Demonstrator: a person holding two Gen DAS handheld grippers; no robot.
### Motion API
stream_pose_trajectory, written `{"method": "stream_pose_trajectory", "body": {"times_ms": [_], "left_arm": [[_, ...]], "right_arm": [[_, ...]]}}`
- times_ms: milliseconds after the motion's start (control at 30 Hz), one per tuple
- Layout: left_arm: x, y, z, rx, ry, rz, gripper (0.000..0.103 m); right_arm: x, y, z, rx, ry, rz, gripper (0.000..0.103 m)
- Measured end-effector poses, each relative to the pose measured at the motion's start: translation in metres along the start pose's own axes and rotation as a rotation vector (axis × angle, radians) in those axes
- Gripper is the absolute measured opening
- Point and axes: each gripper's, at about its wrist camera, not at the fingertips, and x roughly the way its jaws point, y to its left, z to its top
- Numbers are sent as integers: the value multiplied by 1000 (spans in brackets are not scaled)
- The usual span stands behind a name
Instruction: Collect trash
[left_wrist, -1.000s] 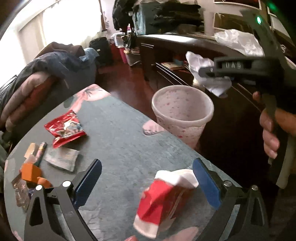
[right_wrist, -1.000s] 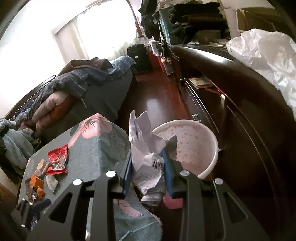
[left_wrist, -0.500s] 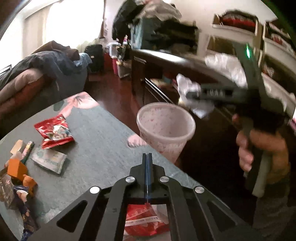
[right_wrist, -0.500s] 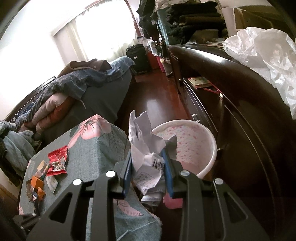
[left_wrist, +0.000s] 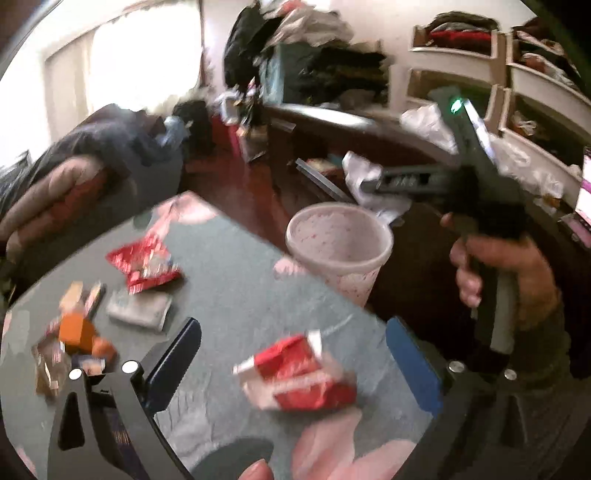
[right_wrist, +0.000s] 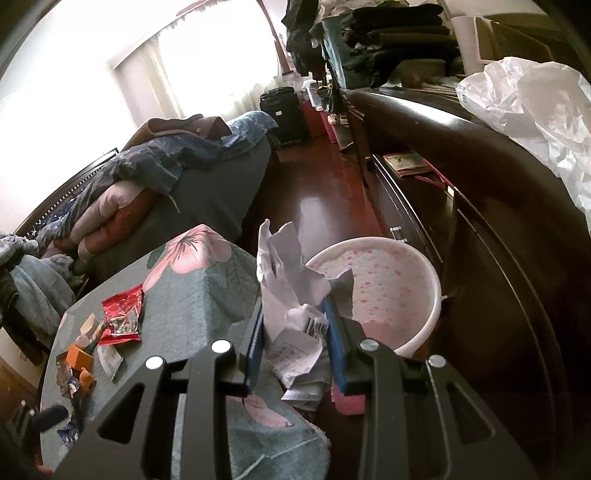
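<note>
My left gripper is open over the green floral tablecloth, its blue pads on either side of a crumpled red and white wrapper lying on the table. My right gripper is shut on crumpled white paper and holds it just left of and above the pink speckled bin. In the left wrist view the right gripper holds the paper above the bin, which stands beside the table edge.
More litter lies on the table's left: a red snack packet, a grey sachet, an orange piece and small wrappers. A dark cabinet with a white plastic bag runs along the right. A bed lies behind.
My left gripper was open, shut half a second ago, and is open again around the red and white wrapper. The right gripper has barely moved with its paper.
</note>
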Motion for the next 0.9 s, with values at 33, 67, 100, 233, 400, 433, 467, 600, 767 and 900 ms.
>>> {"method": "stream_pose_trajectory", "body": {"times_ms": [33,67,100,233,400,433,467,600,767,900], "left_arm": [[7,1,-3,-15,34,11,99],[15,3,-6,-32,64,23,99],[26,5,-10,-65,100,33,99],[41,7,-18,-123,121,23,88],[35,7,-10,-144,57,25,71],[33,6,-6,-146,53,27,70],[32,7,-2,-150,44,22,70],[33,7,29,-144,-5,13,70],[44,6,75,-126,-78,-1,70],[78,-1,122,-109,-111,-28,70]], "right_arm": [[-1,2,0,0,-2,5,31],[-1,3,0,0,-3,8,31],[-1,4,0,-1,-4,11,31],[-3,6,0,-11,-4,12,31],[0,6,0,-17,0,13,31],[0,5,0,-17,1,15,31],[1,5,0,-16,0,16,31],[5,4,0,-8,1,13,31],[14,-5,4,5,2,-6,31],[29,-18,11,17,2,-39,31]]}}
